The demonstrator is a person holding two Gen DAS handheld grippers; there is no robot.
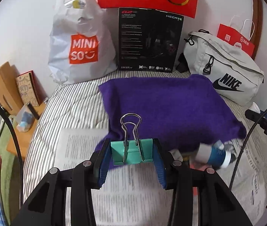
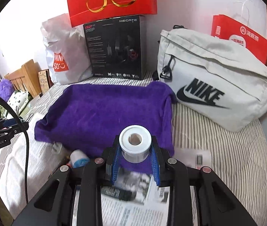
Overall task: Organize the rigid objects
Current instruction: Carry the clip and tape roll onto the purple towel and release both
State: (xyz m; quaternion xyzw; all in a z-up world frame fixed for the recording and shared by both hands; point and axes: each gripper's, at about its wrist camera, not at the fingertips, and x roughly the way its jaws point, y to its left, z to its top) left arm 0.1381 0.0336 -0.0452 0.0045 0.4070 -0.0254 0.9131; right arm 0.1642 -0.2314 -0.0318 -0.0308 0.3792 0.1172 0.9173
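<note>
Right now your left claw (image 1: 131,155) is clamped on a mint-green metal binder clip (image 1: 131,153), its blue pads pressing the clip's two ends, so the clip's long axis runs straight across from pad to pad and its silver wire handles stand up and away from you. Your right claw (image 2: 135,155) holds a small clear jar with a white ring-shaped lid (image 2: 135,145), gripped by its sides and tipped so the lid faces the camera.

Both pieces hang clear of the bed, just over the near edge of the folded purple fleece cloth (image 1: 163,107). That cloth lies straight ahead of both claws, in the middle of the grey-striped bed (image 2: 227,150), with newspaper sheets (image 1: 133,188) spread along the bed's near edge beneath you. If the cloth is where things go, the move is forward and down for either hand; neither looks clearly nearer.

Both claws point down at a slant toward the cloth, side by side, the right one showing at the right edge of the left view. A teal, grey and white cylindrical bottle (image 1: 214,155) lies on its side between them on the paper, at the cloth's near right corner, its long axis roughly across the bed. Mind it when you lower either load.
</note>
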